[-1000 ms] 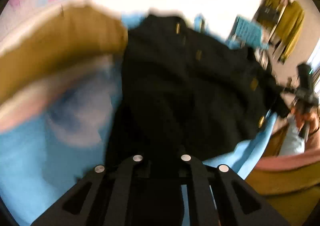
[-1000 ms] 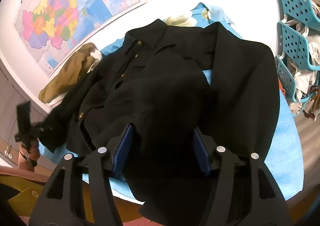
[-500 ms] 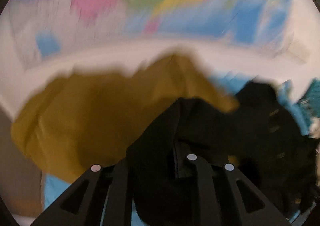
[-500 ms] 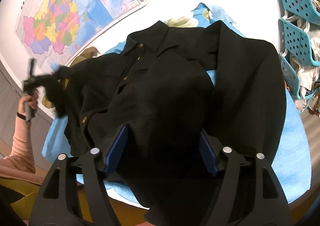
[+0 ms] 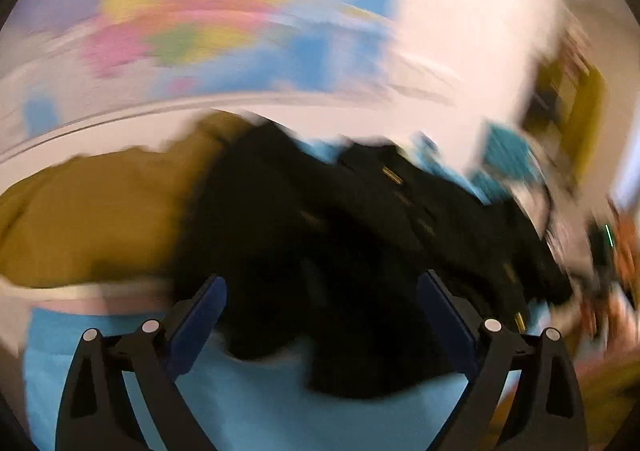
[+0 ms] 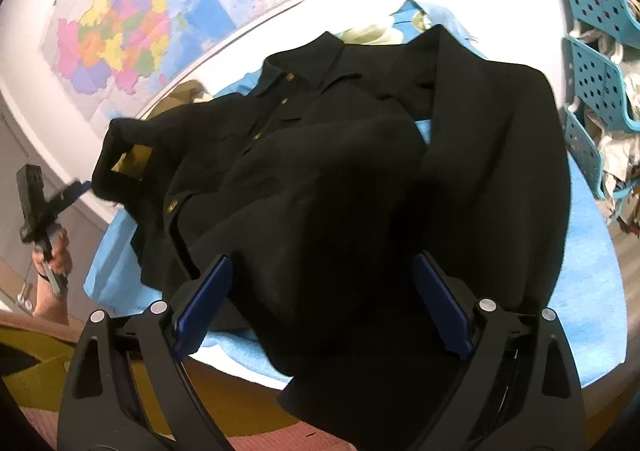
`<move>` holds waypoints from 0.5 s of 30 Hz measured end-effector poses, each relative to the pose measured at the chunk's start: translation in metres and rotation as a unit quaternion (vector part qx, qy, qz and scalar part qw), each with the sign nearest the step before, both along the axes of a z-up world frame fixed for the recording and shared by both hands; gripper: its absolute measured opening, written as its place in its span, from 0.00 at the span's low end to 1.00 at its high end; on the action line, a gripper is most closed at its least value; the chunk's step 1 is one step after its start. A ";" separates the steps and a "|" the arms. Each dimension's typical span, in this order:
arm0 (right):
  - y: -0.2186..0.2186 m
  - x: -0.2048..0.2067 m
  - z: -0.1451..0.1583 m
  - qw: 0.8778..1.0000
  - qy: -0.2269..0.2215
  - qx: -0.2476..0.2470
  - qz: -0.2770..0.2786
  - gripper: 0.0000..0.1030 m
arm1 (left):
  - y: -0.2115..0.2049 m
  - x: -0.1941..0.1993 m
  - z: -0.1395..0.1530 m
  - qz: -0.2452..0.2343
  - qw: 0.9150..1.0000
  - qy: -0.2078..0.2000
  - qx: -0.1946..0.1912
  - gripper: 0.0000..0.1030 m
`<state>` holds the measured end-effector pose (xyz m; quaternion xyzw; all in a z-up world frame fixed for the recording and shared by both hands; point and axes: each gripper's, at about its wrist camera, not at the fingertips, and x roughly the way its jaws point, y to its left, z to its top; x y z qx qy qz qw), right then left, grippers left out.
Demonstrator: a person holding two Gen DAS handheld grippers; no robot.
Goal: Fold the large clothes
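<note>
I had just been opening both the left gripper (image 5: 320,315) and right gripper (image 6: 320,291), fingers wide and gripping nothing, releasing the black jacket (image 6: 360,155) so its folded-in sleeves settled on the worktop (image 6: 580,291).

Whole left-wrist view motion-smeared; black jacket (image 6: 340,179) hem cut off at right-wrist view's bottom edge.

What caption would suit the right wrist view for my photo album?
Open right gripper over a black jacket on a blue cloth, wall map behind.
</note>
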<state>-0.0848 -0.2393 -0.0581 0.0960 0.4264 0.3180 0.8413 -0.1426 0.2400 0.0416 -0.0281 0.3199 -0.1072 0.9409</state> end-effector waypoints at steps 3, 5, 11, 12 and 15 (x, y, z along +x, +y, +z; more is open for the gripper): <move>0.007 -0.001 -0.002 1.000 -0.006 -0.011 0.007 0.89 | -0.055 0.012 -0.048 -0.057 0.995 0.042 0.067 0.92; 0.012 -0.001 -0.001 1.000 -0.013 -0.015 0.011 0.74 | -0.064 0.027 -0.076 -0.051 0.991 0.091 0.082 0.92; -0.001 -0.002 0.021 0.999 -0.020 0.034 0.023 0.15 | -0.052 0.046 -0.088 -0.045 0.985 0.165 -0.010 0.07; -0.009 -0.007 0.035 0.998 -0.033 0.053 0.025 0.15 | -0.047 0.039 -0.072 -0.051 0.984 0.164 -0.055 0.06; -0.037 -0.016 0.065 0.995 -0.062 0.080 0.016 0.15 | -0.040 0.007 -0.030 -0.096 0.973 0.138 -0.155 0.04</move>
